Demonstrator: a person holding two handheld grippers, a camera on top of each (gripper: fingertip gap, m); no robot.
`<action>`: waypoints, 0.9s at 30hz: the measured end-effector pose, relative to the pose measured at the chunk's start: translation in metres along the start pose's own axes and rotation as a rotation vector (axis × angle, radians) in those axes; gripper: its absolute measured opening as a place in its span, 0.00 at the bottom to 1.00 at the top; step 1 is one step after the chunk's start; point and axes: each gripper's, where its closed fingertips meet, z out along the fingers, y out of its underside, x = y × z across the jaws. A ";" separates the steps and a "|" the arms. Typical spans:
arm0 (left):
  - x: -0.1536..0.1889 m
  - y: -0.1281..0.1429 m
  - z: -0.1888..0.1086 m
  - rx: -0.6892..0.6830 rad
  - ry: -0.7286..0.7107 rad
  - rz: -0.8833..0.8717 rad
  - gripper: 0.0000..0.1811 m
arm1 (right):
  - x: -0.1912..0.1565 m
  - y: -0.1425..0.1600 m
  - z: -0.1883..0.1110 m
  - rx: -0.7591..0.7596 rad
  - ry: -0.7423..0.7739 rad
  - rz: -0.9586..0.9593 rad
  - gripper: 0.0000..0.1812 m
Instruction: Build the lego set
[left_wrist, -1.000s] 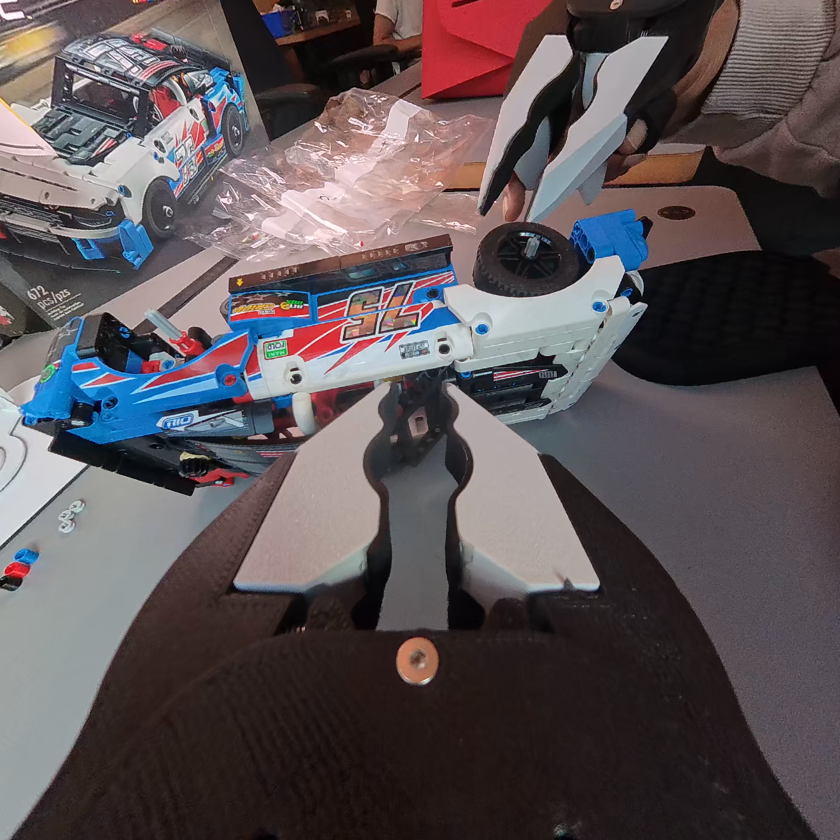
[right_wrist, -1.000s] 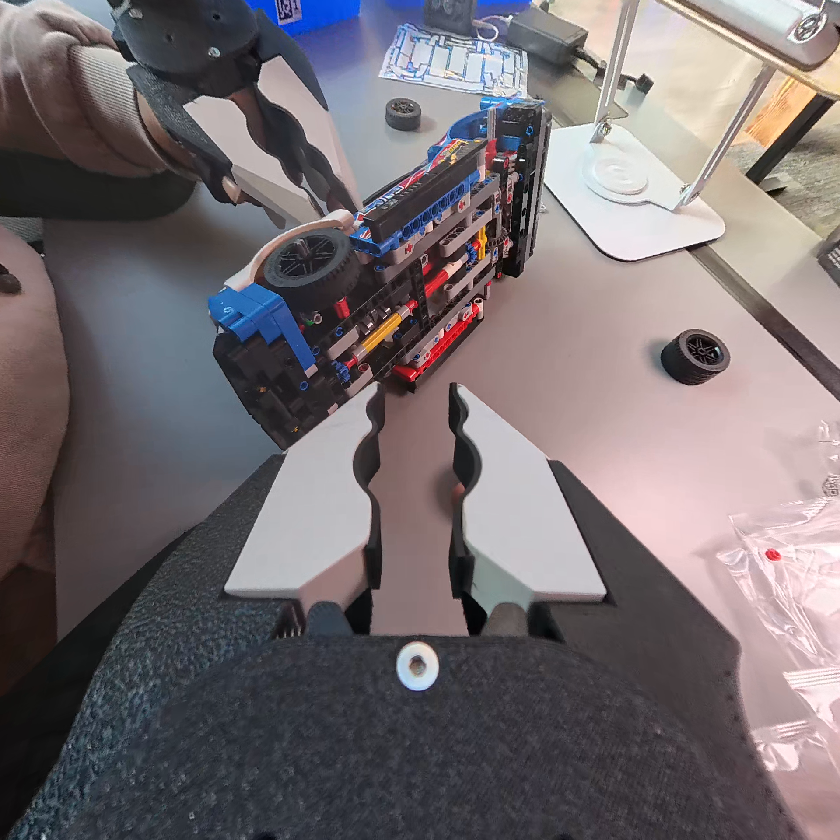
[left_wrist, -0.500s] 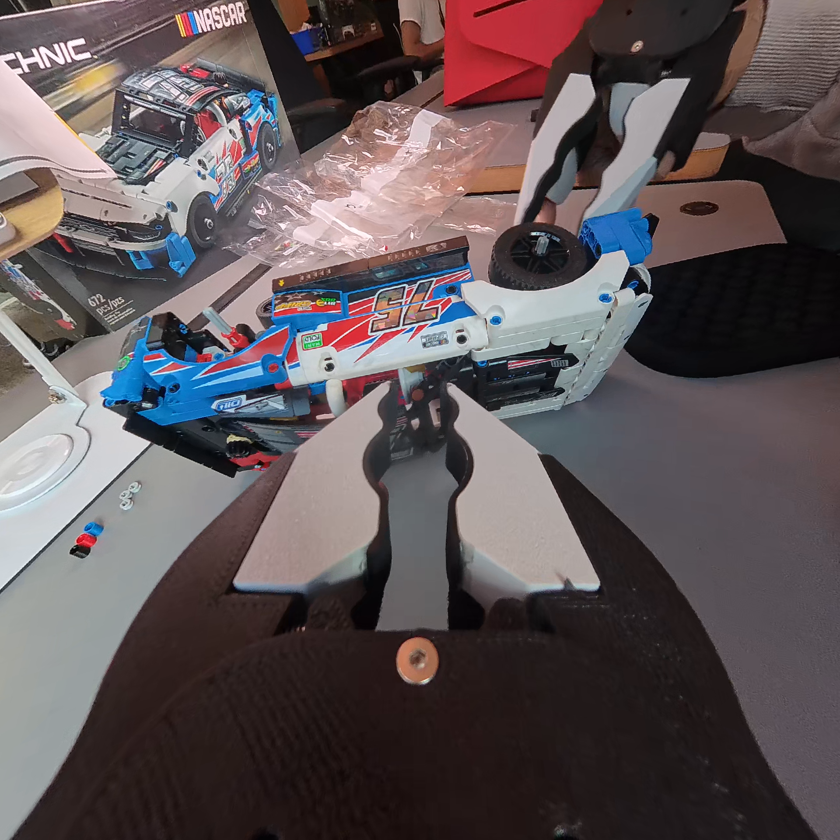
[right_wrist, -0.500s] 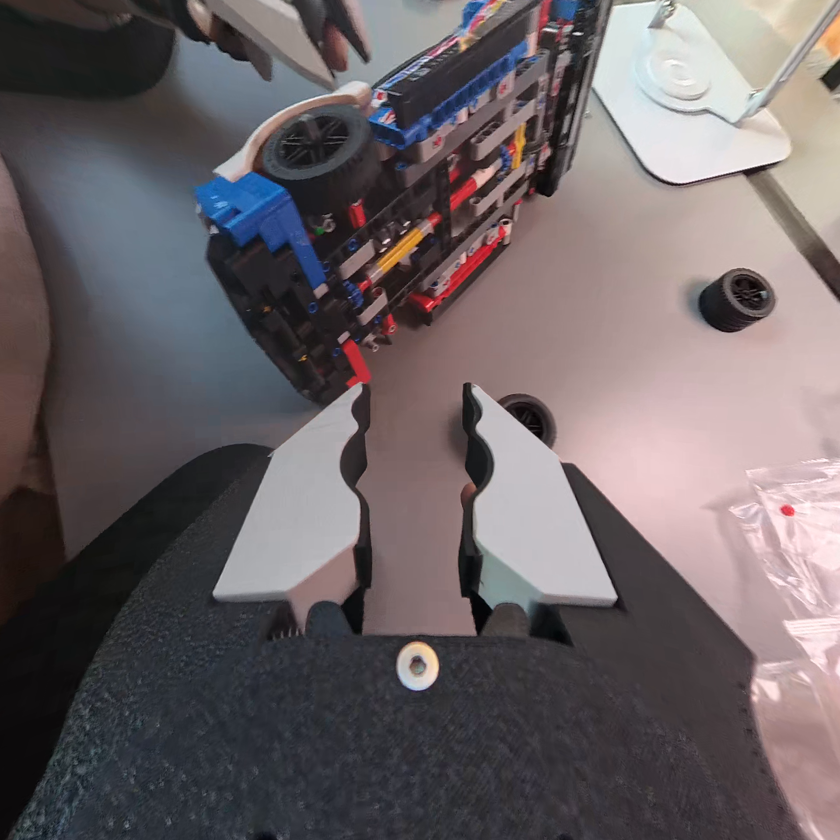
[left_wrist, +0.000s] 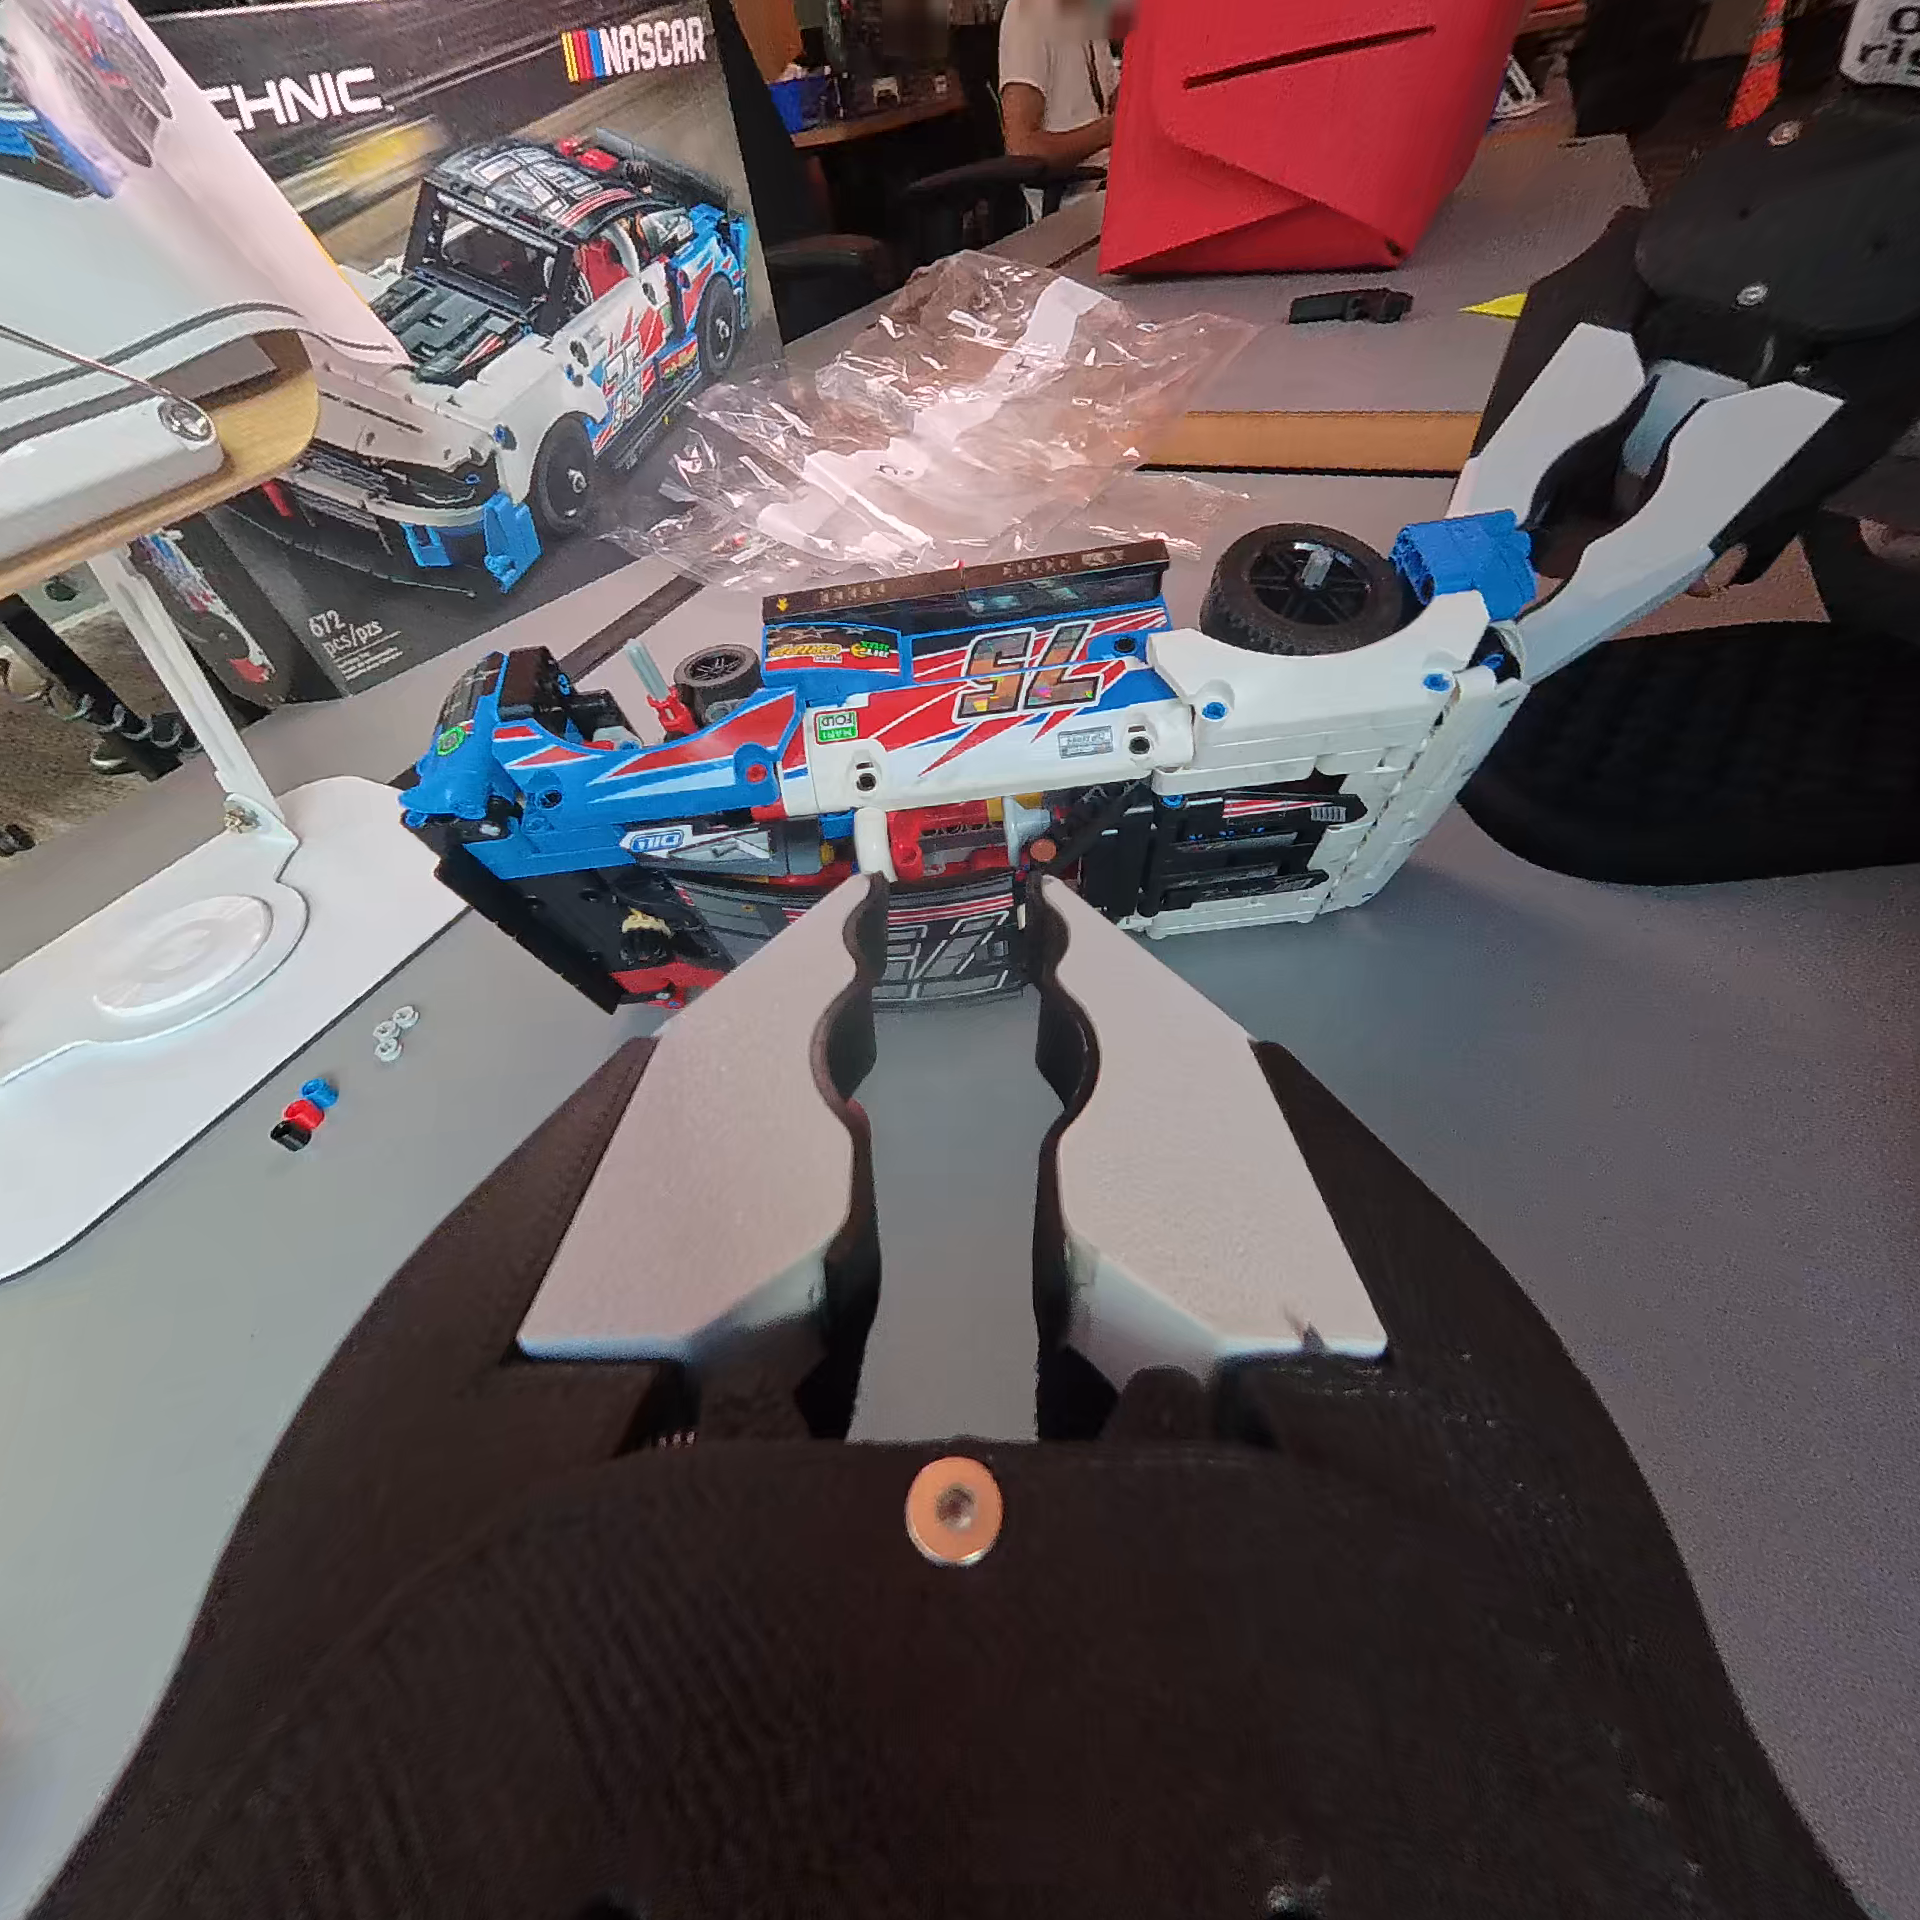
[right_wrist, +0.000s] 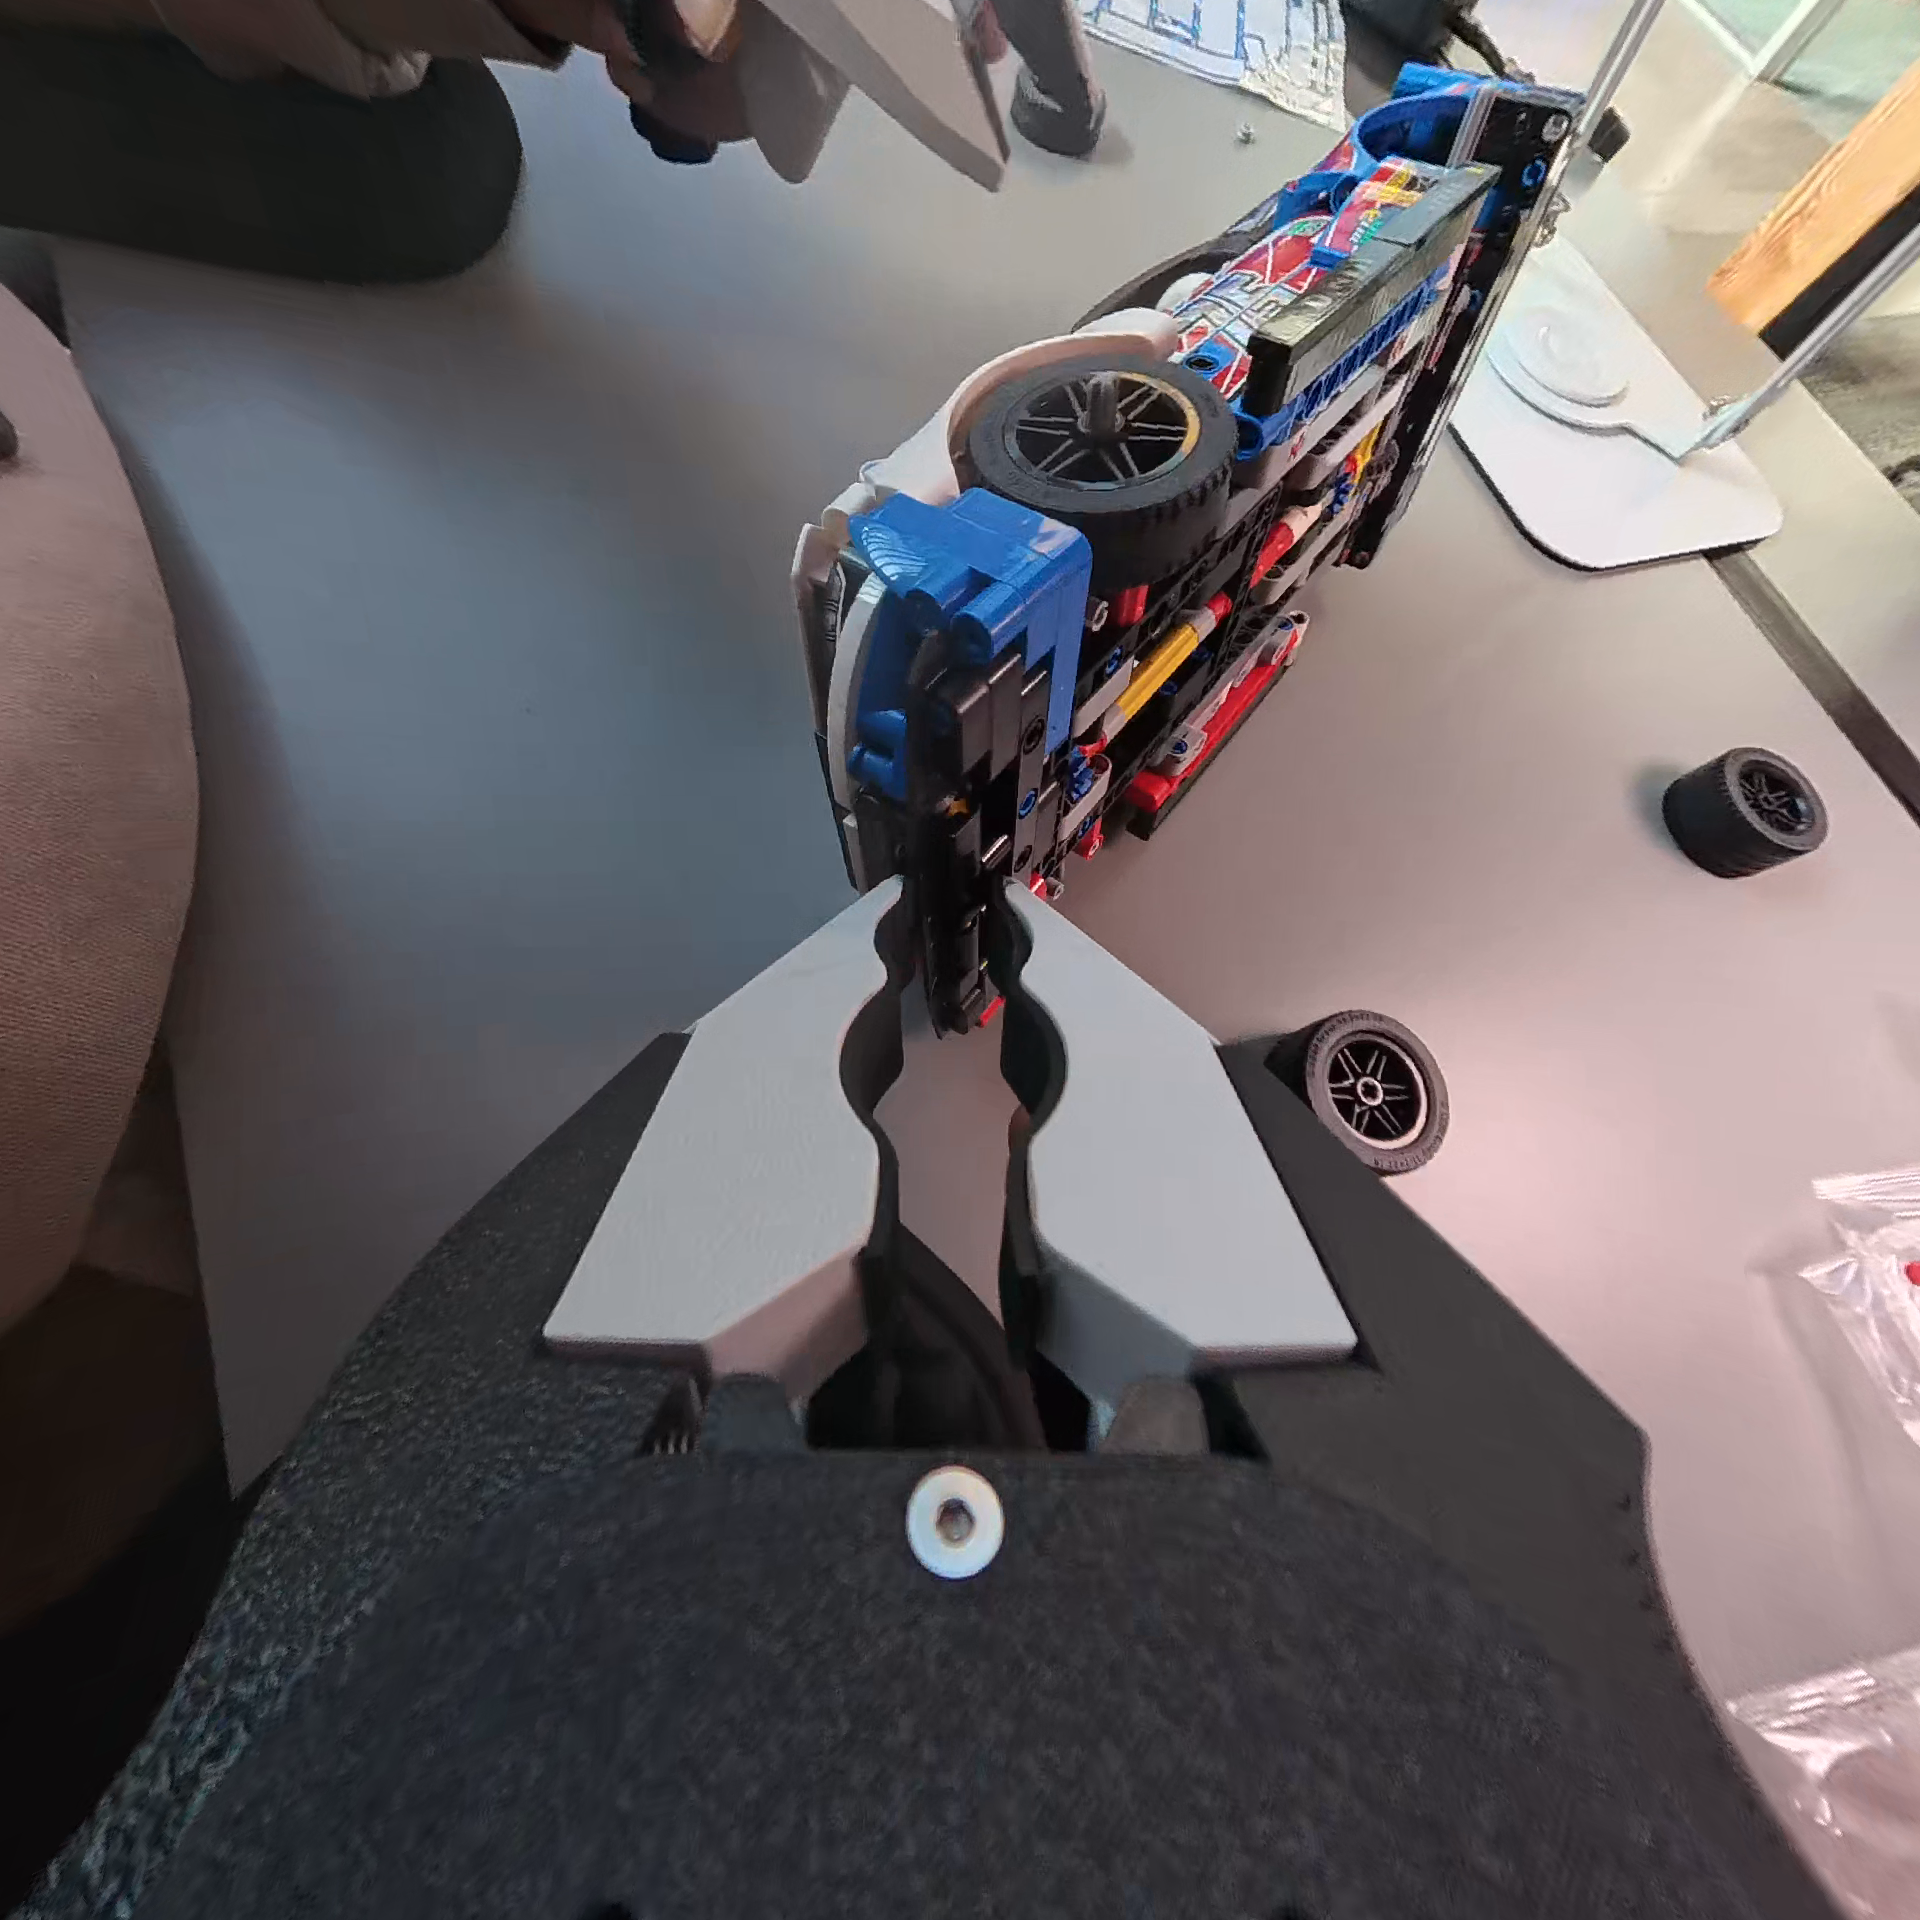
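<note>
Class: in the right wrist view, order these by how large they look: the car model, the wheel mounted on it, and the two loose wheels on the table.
1. Car model
2. Mounted wheel
3. The near loose wheel and far loose wheel look alike; differing nearness to the camera makes ranking them unsure.

The blue, white and red lego car (left_wrist: 966, 748) lies on its side on the bench (left_wrist: 1558, 1143), one black wheel (right_wrist: 1107, 457) fitted; two loose wheels (right_wrist: 1371, 1091) lie near it.

grey tabletop (left_wrist: 1558, 1143), white lamp base (left_wrist: 156, 987), dark office chairs (left_wrist: 966, 197) behind, wooden shelf edge (right_wrist: 1808, 229)
</note>
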 end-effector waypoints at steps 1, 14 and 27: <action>0.003 0.000 0.000 -0.004 0.009 0.011 0.15 | 0.002 0.001 -0.001 0.000 0.011 0.015 0.05; 0.042 0.010 0.028 -0.083 0.098 0.141 0.15 | 0.006 -0.020 0.030 0.037 0.387 0.108 0.43; 0.028 -0.003 0.019 -0.029 0.028 0.161 0.11 | 0.000 -0.026 0.038 0.112 0.209 0.352 0.29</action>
